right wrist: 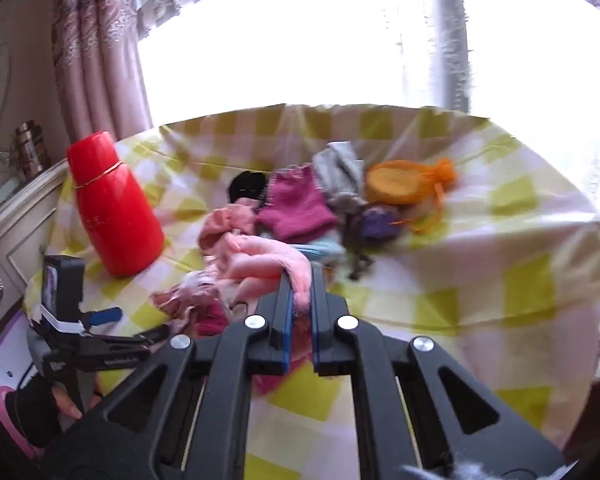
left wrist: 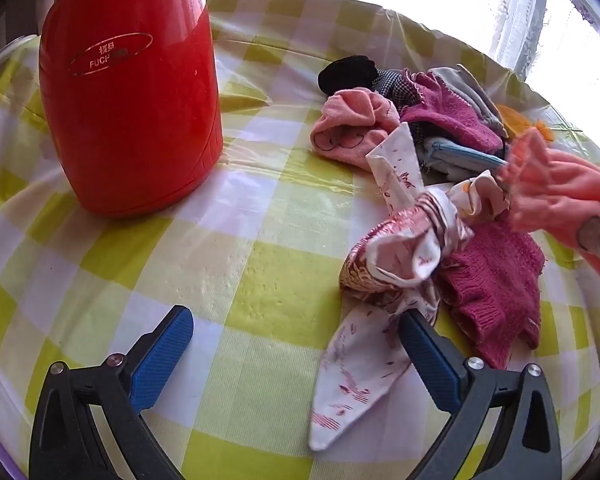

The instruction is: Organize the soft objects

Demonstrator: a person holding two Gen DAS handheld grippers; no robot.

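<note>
Yellow-checked tablecloth [left wrist: 236, 280] carries the cloth pile. Left gripper [left wrist: 296, 352] gapes wide, empty; the printed cloth [left wrist: 356, 376] lies just right of its middle, running lengthwise away toward the pile. Right gripper [right wrist: 300, 304] is clamped on a pink sock [right wrist: 268, 260].

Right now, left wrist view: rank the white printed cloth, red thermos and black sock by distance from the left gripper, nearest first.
1. White printed cloth: against the right finger of the open left gripper.
2. Red thermos: upright, further up the table on the left.
3. Black sock: far end of the pile, upper right.
</note>
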